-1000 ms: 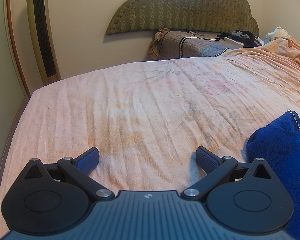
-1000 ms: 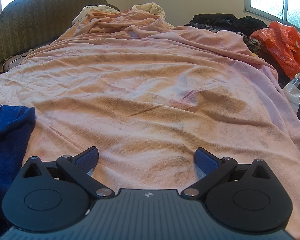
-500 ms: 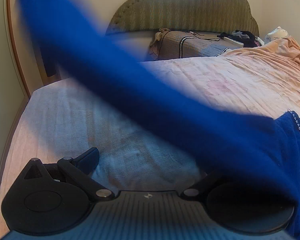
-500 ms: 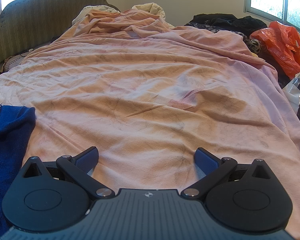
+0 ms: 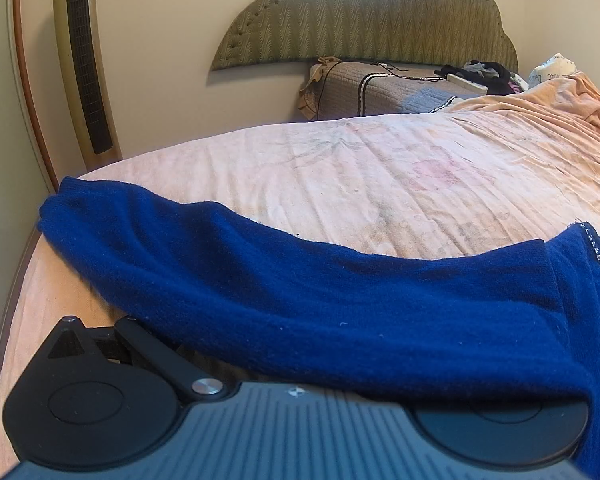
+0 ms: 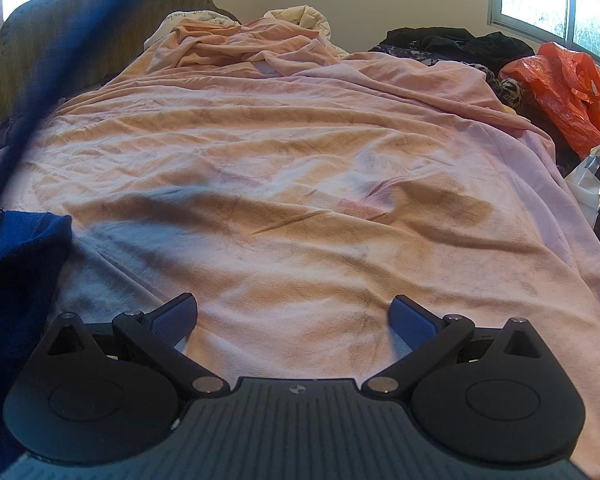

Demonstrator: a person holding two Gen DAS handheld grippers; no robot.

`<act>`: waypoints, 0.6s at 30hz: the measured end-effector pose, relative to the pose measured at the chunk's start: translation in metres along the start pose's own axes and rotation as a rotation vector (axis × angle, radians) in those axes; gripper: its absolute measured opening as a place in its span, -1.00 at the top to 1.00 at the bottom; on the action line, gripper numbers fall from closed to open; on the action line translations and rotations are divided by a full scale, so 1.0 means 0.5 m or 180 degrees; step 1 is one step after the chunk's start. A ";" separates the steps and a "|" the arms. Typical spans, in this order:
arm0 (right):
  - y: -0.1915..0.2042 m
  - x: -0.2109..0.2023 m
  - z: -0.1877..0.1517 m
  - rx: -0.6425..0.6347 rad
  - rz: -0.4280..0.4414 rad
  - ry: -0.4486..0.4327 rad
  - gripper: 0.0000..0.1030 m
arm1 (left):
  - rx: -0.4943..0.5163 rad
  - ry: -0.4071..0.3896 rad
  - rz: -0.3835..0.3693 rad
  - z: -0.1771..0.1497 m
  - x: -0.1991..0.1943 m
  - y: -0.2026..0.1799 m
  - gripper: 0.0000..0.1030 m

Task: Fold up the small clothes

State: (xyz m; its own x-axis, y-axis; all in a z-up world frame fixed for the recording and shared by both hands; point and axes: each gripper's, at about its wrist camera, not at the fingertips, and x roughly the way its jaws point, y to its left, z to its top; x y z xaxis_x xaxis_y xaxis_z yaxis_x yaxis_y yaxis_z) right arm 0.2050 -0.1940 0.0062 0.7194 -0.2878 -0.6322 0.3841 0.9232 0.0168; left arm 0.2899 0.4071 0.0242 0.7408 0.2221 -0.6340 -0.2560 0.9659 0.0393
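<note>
In the left wrist view, a blue knitted sweater (image 5: 300, 296) lies across the near edge of the wrinkled pink bedsheet (image 5: 380, 184), its sleeve draped over the left gripper (image 5: 296, 344); whether its fingers are spread, I cannot tell. In the right wrist view, the right gripper (image 6: 294, 318) holds its fingers wide and empty above the sheet, the sweater at the near left edge.

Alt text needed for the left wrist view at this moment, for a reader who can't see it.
A blue knit garment lies draped across the left gripper, hiding its fingertips, and stretches over a wrinkled pink bedsheet. Behind stand an olive padded headboard and a gold tower fan.
</note>
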 end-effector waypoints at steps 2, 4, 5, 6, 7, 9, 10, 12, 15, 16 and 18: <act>0.001 0.000 0.000 0.0000 0.0000 0.0000 -1.00 | 0.0000 0.0000 0.0000 0.000 0.000 0.000 -1.00; -0.001 0.000 0.000 0.0000 0.0000 0.0001 -1.00 | 0.0000 0.0002 0.0001 0.000 0.000 0.000 -1.00; -0.001 0.000 0.000 0.0001 0.0000 0.0001 -1.00 | 0.0000 0.0001 0.0001 0.000 0.000 0.000 -1.00; 0.000 0.000 0.000 0.0001 0.0000 0.0000 -1.00 | 0.0000 0.0001 0.0001 0.000 0.000 0.000 -1.00; -0.001 0.000 0.000 0.0001 0.0000 0.0000 -1.00 | -0.0001 0.0000 0.0001 0.000 0.000 0.000 -1.00; 0.001 0.000 0.000 0.0001 -0.0001 0.0000 -1.00 | -0.0001 0.0001 0.0001 0.000 0.000 0.000 -1.00; 0.001 0.000 0.000 0.0003 -0.0003 -0.0001 -1.00 | -0.0001 0.0001 0.0001 0.000 0.000 0.000 -1.00; 0.003 -0.001 0.001 -0.0016 -0.0032 -0.0006 -1.00 | -0.0001 0.0001 0.0001 0.000 0.000 0.000 -1.00; -0.002 0.002 0.002 0.0007 -0.0009 0.0001 -1.00 | 0.0000 0.0001 0.0002 0.001 0.000 0.000 -1.00; -0.002 0.003 0.002 0.0010 -0.0005 0.0002 -1.00 | 0.0000 0.0001 0.0002 0.001 0.000 0.000 -1.00; -0.001 0.004 0.002 0.0003 -0.0008 0.0001 -1.00 | 0.0000 0.0001 0.0002 0.001 0.000 0.000 -1.00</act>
State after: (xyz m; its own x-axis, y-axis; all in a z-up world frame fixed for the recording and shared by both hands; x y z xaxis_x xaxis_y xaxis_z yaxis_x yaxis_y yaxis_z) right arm 0.2068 -0.1953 0.0059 0.7182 -0.2901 -0.6325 0.3865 0.9221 0.0159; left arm 0.2902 0.4071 0.0244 0.7404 0.2225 -0.6343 -0.2563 0.9658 0.0397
